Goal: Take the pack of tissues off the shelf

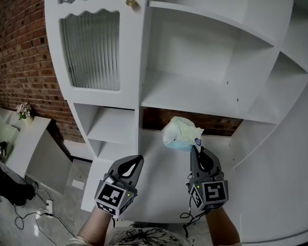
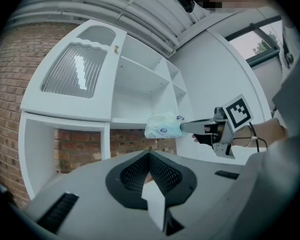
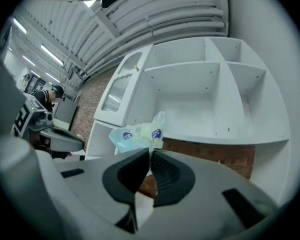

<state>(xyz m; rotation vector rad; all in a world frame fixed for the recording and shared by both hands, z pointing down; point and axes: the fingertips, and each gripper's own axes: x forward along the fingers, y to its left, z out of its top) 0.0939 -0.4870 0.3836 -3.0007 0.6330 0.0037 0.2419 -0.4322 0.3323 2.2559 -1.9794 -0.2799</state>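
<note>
The pack of tissues (image 1: 178, 133) is a soft pale green and blue plastic pack. It hangs in the air in front of the white shelf unit (image 1: 195, 104), below its wide middle shelf. My right gripper (image 1: 196, 148) is shut on the pack's near edge, and its jaws pinch the wrapper in the right gripper view, where the pack (image 3: 134, 134) stands just past the right gripper (image 3: 150, 152). My left gripper (image 1: 138, 159) sits to the left, lower, shut with nothing in it. The left gripper view shows the left gripper (image 2: 150, 155), with the pack (image 2: 162, 126) up to the right.
A ribbed glass door (image 1: 91, 50) with a brass knob (image 1: 130, 2) closes the unit's upper left. Brick wall (image 1: 15, 55) stands behind and to the left. A small flower pot (image 1: 24, 111) sits on a white ledge at far left. Cables (image 1: 28, 217) lie on the floor.
</note>
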